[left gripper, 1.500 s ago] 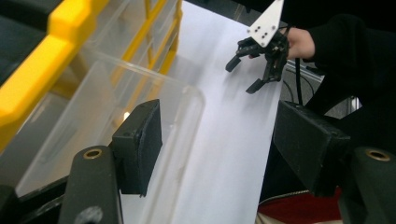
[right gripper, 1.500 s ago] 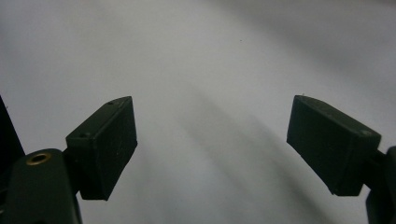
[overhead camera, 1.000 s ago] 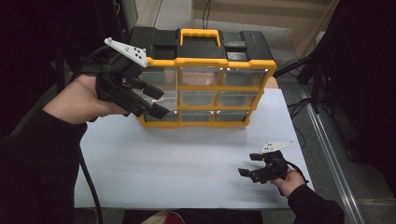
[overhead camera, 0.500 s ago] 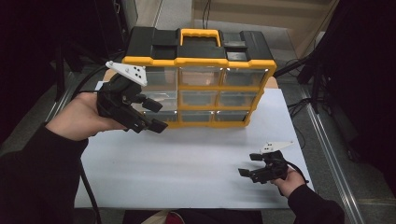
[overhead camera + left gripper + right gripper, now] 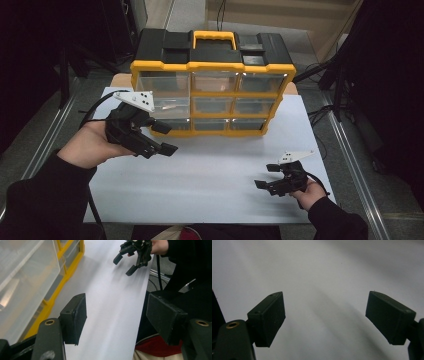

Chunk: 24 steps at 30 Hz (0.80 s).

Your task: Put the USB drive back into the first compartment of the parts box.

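Left tool (image 5: 162, 137) beside drawer organizer (image 5: 212, 85), apparently empty

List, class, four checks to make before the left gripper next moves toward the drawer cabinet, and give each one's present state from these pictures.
1. Left gripper open, nothing between its fingers: ok.
2. Left gripper level with the lower-left drawer of the drawer cabinet, close in front: ok.
3. Drawers all pushed in flush: ok, as far as the high view shows.
4. Right gripper well away, open above the white table: ok.
5. Which drawer holds anything: cannot tell; a small pale item shows faintly in the middle-left drawer.
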Each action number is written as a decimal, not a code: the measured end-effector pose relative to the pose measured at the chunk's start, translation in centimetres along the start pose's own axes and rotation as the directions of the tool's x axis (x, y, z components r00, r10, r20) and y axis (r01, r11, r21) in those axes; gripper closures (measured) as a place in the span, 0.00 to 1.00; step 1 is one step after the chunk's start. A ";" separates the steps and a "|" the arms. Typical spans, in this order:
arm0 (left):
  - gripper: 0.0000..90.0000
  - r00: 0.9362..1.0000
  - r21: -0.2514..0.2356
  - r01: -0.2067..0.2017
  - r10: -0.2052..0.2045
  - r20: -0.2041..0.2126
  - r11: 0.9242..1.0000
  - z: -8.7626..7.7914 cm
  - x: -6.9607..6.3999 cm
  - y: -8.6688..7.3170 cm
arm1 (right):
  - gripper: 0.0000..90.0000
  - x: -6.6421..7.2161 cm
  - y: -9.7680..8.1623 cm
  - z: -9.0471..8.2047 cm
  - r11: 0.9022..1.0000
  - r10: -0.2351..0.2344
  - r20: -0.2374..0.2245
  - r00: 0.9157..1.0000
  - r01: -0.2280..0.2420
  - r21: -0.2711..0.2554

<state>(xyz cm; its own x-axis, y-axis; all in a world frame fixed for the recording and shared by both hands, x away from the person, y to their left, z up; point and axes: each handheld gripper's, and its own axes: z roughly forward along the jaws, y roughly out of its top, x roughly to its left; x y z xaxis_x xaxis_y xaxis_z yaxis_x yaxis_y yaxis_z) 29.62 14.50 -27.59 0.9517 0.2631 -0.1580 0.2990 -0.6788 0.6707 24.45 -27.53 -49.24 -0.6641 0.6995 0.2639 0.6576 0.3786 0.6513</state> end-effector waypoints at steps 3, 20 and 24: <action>0.38 1.000 0.000 -0.004 0.004 0.003 1.000 0.4 0.0 -0.6 | 0.16 0.0 0.1 0.1 1.000 -0.005 -0.003 1.000 0.005 -0.004; 0.38 0.999 0.019 0.000 0.001 -0.052 1.000 3.7 -0.8 -4.0 | 0.16 0.5 0.1 -0.1 1.000 -0.018 0.011 1.000 0.018 0.001; 0.38 0.999 0.006 0.013 -0.013 -0.042 1.000 4.7 -0.5 -4.6 | 0.16 0.5 0.1 0.0 1.000 -0.022 0.011 1.000 0.022 0.008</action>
<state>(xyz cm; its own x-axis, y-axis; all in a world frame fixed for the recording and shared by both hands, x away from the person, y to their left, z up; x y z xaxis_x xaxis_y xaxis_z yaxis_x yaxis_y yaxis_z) 28.07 14.30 -34.02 0.9441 0.3004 -0.1355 0.3116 -0.6797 0.6641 24.23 -27.12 -49.07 -0.6745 0.6975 0.2419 0.6456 0.3984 0.6515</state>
